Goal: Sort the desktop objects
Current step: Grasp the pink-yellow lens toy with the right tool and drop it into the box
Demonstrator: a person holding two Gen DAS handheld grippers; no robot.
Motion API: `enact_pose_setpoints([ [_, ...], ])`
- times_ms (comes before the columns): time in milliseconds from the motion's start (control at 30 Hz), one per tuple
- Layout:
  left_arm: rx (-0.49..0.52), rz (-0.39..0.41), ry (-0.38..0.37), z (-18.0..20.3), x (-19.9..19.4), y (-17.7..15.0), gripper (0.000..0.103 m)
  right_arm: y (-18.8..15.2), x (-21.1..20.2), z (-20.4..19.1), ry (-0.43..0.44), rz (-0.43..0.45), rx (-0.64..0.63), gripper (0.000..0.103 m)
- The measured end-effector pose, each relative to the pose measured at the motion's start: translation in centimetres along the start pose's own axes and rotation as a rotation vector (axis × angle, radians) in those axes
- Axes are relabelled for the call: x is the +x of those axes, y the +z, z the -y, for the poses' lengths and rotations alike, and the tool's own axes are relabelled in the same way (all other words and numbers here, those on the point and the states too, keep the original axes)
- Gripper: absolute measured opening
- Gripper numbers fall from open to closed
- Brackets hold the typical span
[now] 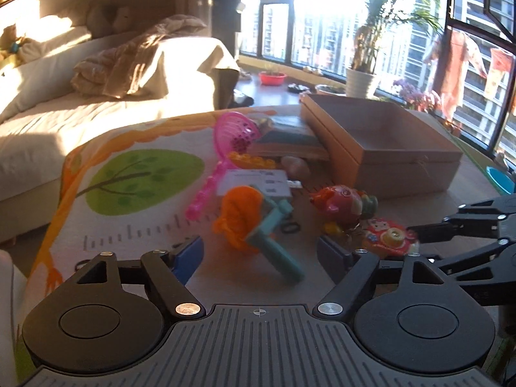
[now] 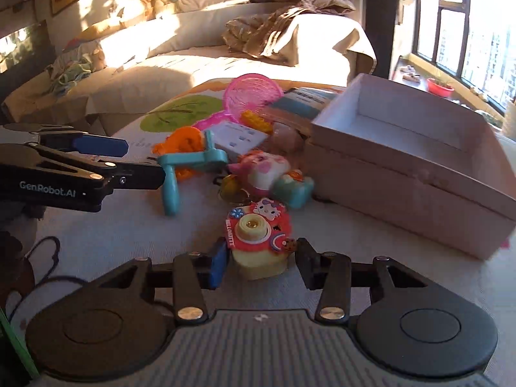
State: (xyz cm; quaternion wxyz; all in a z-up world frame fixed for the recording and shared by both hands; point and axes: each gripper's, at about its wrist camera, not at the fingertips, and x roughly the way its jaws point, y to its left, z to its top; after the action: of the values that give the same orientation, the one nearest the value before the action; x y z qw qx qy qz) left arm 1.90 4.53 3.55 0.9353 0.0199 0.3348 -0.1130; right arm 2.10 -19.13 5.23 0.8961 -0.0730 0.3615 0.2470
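Observation:
Toys lie in a pile on the table mat beside an open cardboard box [image 1: 387,142] [image 2: 416,148]. My left gripper [image 1: 261,254] is open, its fingers either side of a teal-handled orange toy [image 1: 258,222] [image 2: 187,158] without touching it. My right gripper [image 2: 261,258] is open around a red and cream toy camera [image 2: 258,235] [image 1: 390,238], the blue left pad near its side. A pink cat toy [image 2: 261,171] [image 1: 342,203], pink net [image 1: 235,135] [image 2: 251,93], white card [image 1: 254,180] and book [image 1: 290,138] lie behind.
A bed with a crumpled blanket [image 1: 135,61] stands behind the table. The mat [image 1: 135,174] shows a green tree print at the left. Plants and windows [image 1: 364,74] are at the back right. A blue bowl [image 1: 501,179] sits right of the box.

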Motion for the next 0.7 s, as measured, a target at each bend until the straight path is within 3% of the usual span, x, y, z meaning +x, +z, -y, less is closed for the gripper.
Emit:
enact_pose_setpoints([
  [133,0.014,-0.025,0.033,1.3,2.3,0.4,0.062,-2.9,-3.4,2.3,-0.148,0.01,0.027,0.045],
  [200,0.033,-0.02,0.053,1.8,2.8,0.6,0.037,-3.9,-4.5,3.3,-0.198,0.019,0.054,0.048],
  [233,0.041,-0.02,0.056,2.0,2.9,0.7,0.031,-4.3,-4.9,3.9,-0.211,0.026,0.074,0.056],
  [267,0.051,-0.018,0.041,2.3,2.8,0.6,0.019,-4.6,-5.1,4.3,-0.221,0.034,0.091,0.061],
  [333,0.084,-0.014,0.013,3.1,2.2,0.3,0.014,-5.0,-5.1,5.1,-0.236,0.059,0.129,0.075],
  [367,0.109,-0.013,-0.005,3.6,1.8,0.0,0.013,-5.1,-5.0,5.4,-0.237,0.066,0.143,0.076],
  [467,0.176,-0.032,-0.093,5.0,0.9,-1.1,0.013,-4.9,-4.0,6.1,-0.236,0.075,0.184,0.079],
  [533,0.183,-0.044,-0.11,5.6,0.6,-1.6,0.019,-4.9,-3.5,5.9,-0.24,0.081,0.185,0.083],
  [567,0.177,-0.039,-0.099,5.9,0.7,-1.6,0.03,-4.8,-3.4,5.7,-0.235,0.079,0.175,0.083],
  [600,0.166,-0.027,-0.084,6.0,0.8,-1.4,0.053,-4.8,-3.3,5.6,-0.228,0.081,0.169,0.084],
  [667,0.145,0.014,-0.051,6.1,1.2,-0.6,0.078,-4.8,-3.3,5.4,-0.227,0.082,0.166,0.084],
  [700,0.144,0.029,-0.045,6.3,1.6,-0.1,0.079,-4.8,-3.3,5.4,-0.23,0.082,0.167,0.084],
])
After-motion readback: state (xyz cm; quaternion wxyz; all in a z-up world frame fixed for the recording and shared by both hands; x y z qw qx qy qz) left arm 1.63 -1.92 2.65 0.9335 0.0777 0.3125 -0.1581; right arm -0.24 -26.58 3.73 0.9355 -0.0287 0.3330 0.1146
